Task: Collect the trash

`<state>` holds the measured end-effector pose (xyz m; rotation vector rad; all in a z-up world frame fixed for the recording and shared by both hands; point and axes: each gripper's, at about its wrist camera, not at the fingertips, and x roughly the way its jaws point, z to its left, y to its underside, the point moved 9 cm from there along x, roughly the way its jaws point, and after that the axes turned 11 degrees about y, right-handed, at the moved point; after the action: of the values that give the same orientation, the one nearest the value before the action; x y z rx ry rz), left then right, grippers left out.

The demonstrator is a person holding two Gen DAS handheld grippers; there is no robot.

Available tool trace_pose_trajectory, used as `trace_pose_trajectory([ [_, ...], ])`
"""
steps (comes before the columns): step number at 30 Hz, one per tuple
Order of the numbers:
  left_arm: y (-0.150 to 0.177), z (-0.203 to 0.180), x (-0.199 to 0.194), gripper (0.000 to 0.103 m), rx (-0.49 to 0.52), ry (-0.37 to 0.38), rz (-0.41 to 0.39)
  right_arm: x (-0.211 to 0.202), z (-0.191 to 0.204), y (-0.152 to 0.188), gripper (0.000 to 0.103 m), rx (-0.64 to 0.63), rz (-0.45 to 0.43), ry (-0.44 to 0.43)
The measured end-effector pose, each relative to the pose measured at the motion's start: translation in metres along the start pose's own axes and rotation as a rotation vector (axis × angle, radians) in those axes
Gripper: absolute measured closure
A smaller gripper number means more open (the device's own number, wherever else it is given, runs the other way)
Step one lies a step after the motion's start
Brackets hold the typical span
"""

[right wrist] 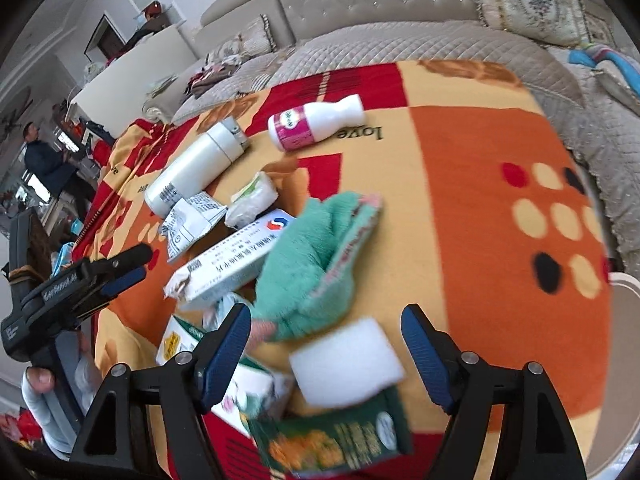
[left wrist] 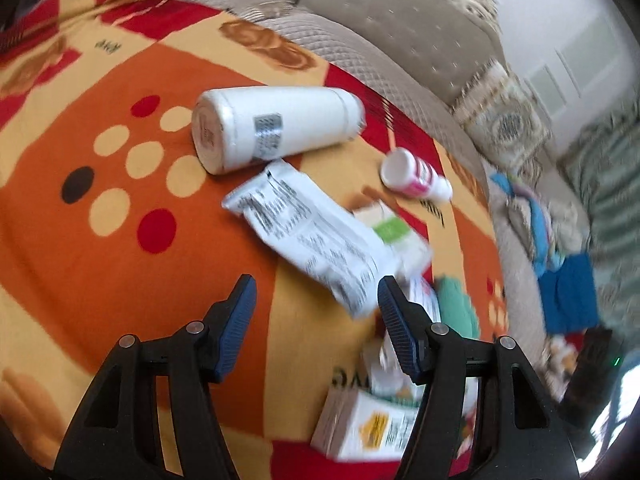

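In the right wrist view, the big bottle [right wrist: 192, 168] lies upper left, the small bottle [right wrist: 312, 122] top middle, the cloth [right wrist: 316, 264] in the middle, all on the blanket [right wrist: 480, 200].

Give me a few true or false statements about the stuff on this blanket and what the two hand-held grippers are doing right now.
1. The large white bottle lies on its side on the blanket. True.
2. The small bottle with the pink label stands upright. False: it lies on its side.
3. The right hand-held gripper is clamped on the white sponge block. False: its jaws stand open, clear of the block.
4. The green cloth lies next to the long white carton. True.
5. The left hand-held gripper holds the crumpled white wrapper. False: its jaws are open and empty.
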<state>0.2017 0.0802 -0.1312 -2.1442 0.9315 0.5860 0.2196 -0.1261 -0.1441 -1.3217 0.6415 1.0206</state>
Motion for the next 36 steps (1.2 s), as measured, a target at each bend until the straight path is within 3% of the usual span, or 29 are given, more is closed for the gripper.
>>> trace_pose_trajectory([
  [8,-0.01,0.009,0.034,0.038,-0.156,0.053,-0.004,0.028,0.005,-0.011,0.028,-0.002,0.037,-0.011],
  [16,-0.015,0.009,0.045,0.039,-0.211,0.07,-0.023,0.044,0.008,-0.011,0.026,0.0,0.053,-0.058],
  [17,-0.015,0.008,0.045,0.041,-0.203,0.07,-0.024,0.043,0.01,-0.011,0.029,-0.009,0.04,-0.06],
  [18,-0.015,0.008,0.042,0.048,-0.194,0.073,-0.028,0.04,0.015,-0.011,0.045,-0.018,0.027,-0.099],
  [19,-0.015,0.007,0.041,0.051,-0.183,0.077,-0.033,0.039,0.016,-0.01,0.054,-0.019,0.023,-0.112],
  [20,-0.015,0.006,0.038,0.058,-0.174,0.081,-0.038,0.037,0.017,-0.011,0.054,-0.027,0.012,-0.099],
  [21,-0.016,0.006,0.033,0.075,-0.162,0.083,-0.044,0.034,0.018,-0.011,0.056,-0.041,0.001,-0.092],
  [24,-0.016,0.002,0.019,0.087,-0.11,0.071,-0.048,0.024,0.019,-0.013,0.057,-0.053,-0.034,-0.087],
  [36,-0.001,-0.023,-0.029,0.092,0.008,0.13,-0.029,-0.036,0.011,-0.019,0.058,-0.057,-0.145,-0.065],
])
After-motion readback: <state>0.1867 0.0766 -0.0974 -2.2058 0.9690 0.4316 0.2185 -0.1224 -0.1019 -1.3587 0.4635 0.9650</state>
